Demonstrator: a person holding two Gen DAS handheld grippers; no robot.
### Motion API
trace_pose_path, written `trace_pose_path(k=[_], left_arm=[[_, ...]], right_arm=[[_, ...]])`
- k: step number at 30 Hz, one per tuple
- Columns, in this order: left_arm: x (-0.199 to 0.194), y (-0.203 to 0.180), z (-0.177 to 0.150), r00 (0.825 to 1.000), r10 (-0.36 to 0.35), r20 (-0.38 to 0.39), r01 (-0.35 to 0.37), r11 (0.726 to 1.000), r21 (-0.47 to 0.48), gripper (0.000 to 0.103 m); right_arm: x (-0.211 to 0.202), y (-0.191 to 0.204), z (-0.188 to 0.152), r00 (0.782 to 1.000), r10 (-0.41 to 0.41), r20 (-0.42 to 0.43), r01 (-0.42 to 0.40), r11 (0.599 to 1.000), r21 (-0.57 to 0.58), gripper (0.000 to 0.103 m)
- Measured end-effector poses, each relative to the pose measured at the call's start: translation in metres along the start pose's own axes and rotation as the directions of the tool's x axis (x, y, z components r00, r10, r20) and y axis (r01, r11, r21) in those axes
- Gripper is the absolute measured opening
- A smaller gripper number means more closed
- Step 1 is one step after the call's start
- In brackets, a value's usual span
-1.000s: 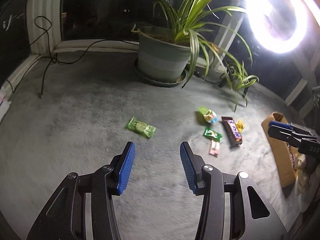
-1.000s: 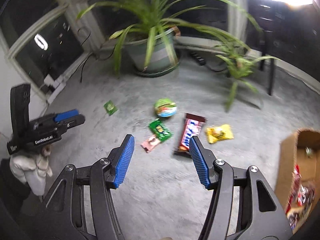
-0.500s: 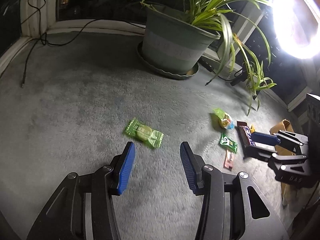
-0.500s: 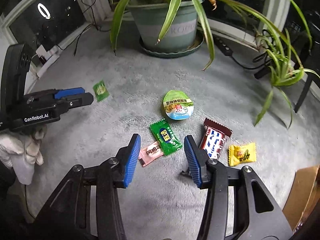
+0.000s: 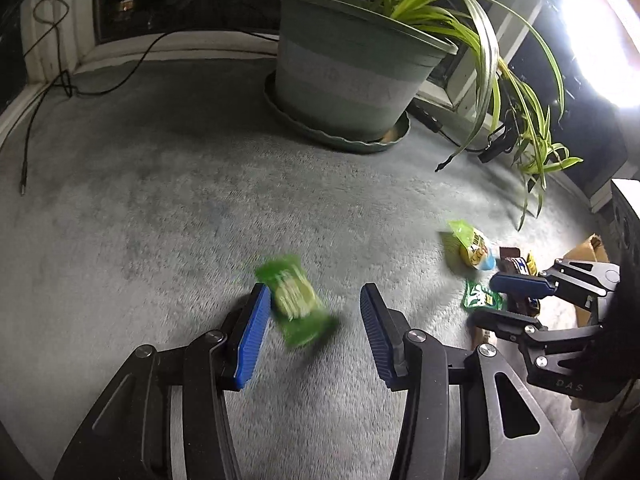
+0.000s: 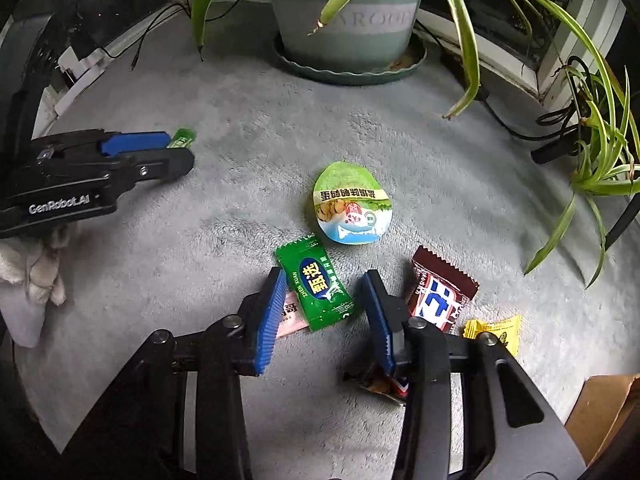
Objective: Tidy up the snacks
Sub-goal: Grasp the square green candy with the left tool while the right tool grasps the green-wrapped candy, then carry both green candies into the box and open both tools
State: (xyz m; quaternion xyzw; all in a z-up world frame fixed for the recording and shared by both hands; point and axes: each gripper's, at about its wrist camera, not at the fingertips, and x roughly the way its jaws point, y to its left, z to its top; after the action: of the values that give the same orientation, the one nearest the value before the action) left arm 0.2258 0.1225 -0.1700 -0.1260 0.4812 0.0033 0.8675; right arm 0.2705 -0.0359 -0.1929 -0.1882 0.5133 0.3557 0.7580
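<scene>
Low over the carpet (image 5: pixel 160 200), both claws agape: left claw (image 5: pixel 310 320) astride light-green wrapper (image 5: pixel 296 300), right claw (image 6: pixel 324 304) astride dark-green packet (image 6: pixel 316 288).

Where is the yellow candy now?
In the right wrist view, the yellow candy lies on the carpet at lower right, beside the brown chocolate bar.

Left gripper (image 5: pixel 310 320), jaws spread, straddles a blurred light-green snack packet (image 5: pixel 296 302) lying on grey carpet (image 5: pixel 160 208) close to the left blue pad, while the right gripper (image 5: pixel 506 300) sits low over further wrappers (image 5: pixel 478 294) at right, a potted plant (image 5: pixel 352 68) behind.
</scene>
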Motion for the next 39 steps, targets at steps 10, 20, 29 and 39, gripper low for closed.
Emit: trace_pose_path(k=[10,20,29,39], left_arm=[[0.010,-0.019,-0.001,0.995,0.099,0.015,-0.100,0.986,0.137,0.032],[0.005,-0.009,-0.006,0.995,0.100,0.025,-0.102,0.983,0.152,0.020],[-0.018,-0.018,-0.012,0.997,0.055,0.061,-0.063,0.988,0.139,0.020],[-0.057,-0.060,-0.014,0.991,-0.050,0.124,0.029,0.986,0.166,0.020]], right_arm=[[-0.002,-0.004,-0.004,1.000,-0.008,0.015,0.008,1.000,-0.020,0.023],[-0.007,-0.007,-0.007,0.999,0.012,0.037,-0.013,1.000,0.021,0.020],[-0.044,-0.014,-0.013,0.992,0.054,0.117,-0.063,0.995,0.076,0.020],[-0.112,-0.035,-0.036,0.975,0.015,0.223,-0.042,0.992,0.120,0.020]])
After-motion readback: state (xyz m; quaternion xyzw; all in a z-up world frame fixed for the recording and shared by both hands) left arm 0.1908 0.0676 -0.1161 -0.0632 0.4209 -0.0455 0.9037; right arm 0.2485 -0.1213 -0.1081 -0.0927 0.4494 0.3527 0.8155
